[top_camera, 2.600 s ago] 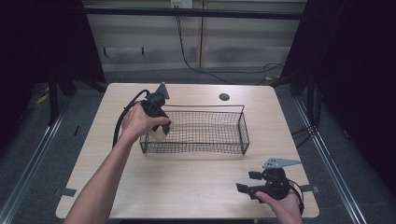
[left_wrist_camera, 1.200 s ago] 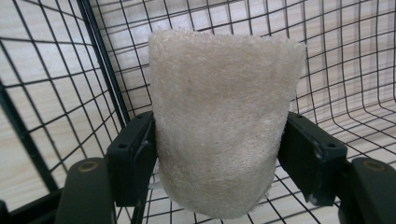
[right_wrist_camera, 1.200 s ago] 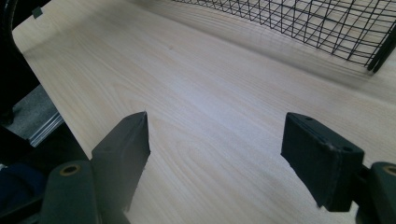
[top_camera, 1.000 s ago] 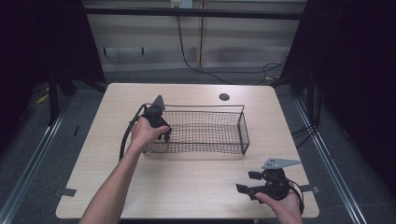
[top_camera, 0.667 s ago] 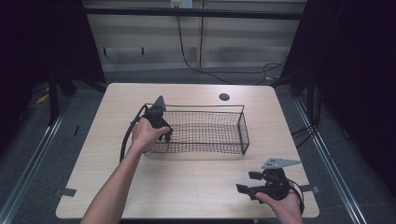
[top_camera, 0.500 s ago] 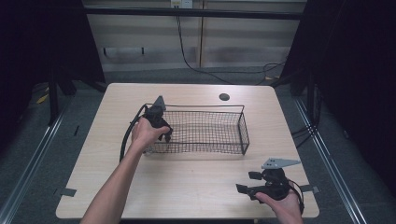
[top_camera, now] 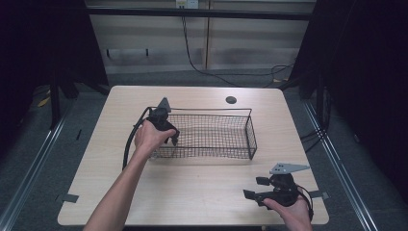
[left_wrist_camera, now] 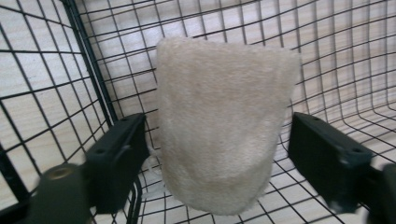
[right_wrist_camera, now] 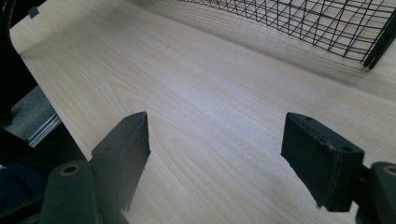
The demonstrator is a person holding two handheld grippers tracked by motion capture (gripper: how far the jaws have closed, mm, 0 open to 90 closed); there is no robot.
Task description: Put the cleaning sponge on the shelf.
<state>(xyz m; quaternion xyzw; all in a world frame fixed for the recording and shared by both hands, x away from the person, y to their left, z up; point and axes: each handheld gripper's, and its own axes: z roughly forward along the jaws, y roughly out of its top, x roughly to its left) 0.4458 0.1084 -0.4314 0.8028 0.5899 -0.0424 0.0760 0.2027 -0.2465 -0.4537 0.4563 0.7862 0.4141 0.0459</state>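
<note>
Your left gripper (top_camera: 168, 134) reaches over the left end wall of a black wire basket (top_camera: 250, 132) that stands mid-worktop (top_camera: 192, 192). In the left gripper view its jaws stand wide apart around a cream fleece cloth (left_wrist_camera: 219, 126) inside the basket's corner; the cloth nears the left jaw, but you cannot tell whether it touches. Your right gripper (top_camera: 257, 190) rests near the worktop's front right edge, jaws wide apart, holding nothing. A dark round grommet (top_camera: 231, 100) sits behind the basket. No writing is legible.
</note>
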